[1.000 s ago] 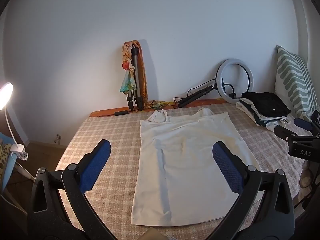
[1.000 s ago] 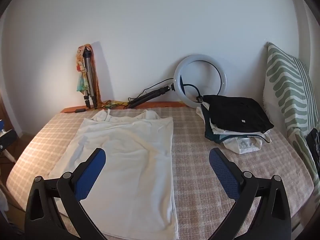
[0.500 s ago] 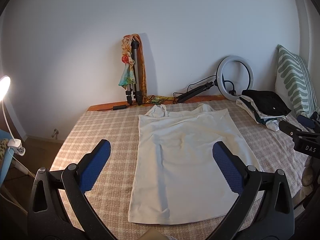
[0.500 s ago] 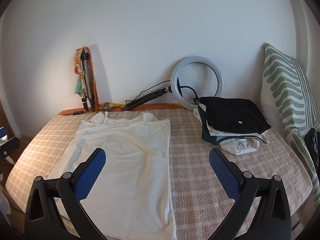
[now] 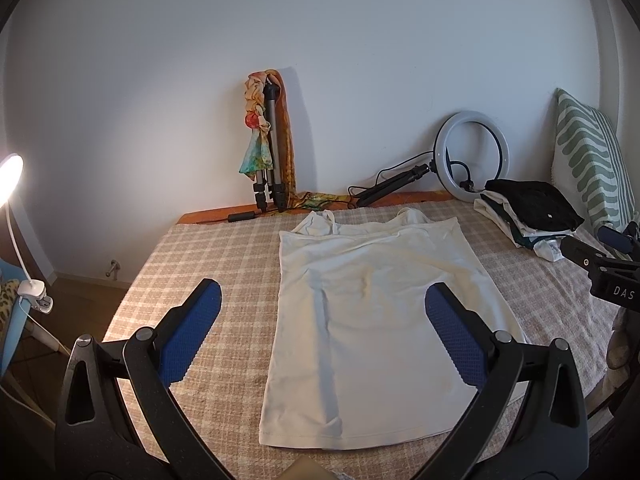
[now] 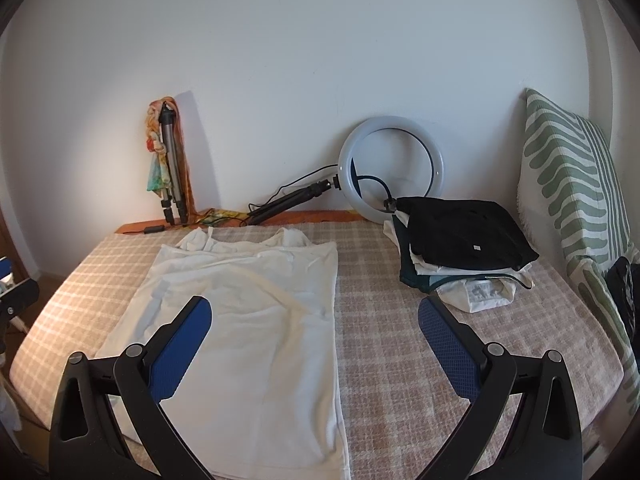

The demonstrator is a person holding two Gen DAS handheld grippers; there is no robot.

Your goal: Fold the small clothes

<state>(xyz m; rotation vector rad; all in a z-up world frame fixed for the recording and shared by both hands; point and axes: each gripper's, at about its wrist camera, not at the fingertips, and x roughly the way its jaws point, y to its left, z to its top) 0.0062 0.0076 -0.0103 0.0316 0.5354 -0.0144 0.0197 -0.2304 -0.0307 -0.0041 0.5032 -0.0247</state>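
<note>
A white camisole top (image 5: 372, 316) lies spread flat on the checked bedspread (image 5: 224, 256), straps toward the wall, hem toward me. It also shows in the right wrist view (image 6: 256, 320). My left gripper (image 5: 322, 300) is open and empty, held above the near part of the top. My right gripper (image 6: 314, 312) is open and empty, above the top's right edge. The right gripper's body (image 5: 604, 268) shows at the right edge of the left wrist view.
A stack of folded clothes with a black piece on top (image 6: 464, 240) sits at the right of the bed. A ring light (image 6: 390, 170), a tripod with scarves (image 5: 270, 160) and a striped pillow (image 6: 568, 184) stand along the wall. A lit lamp (image 5: 10, 172) is at the left.
Both grippers have drawn back and risen a little, so the top and bed look farther and lower. The top has not moved. Both grippers stay open.
</note>
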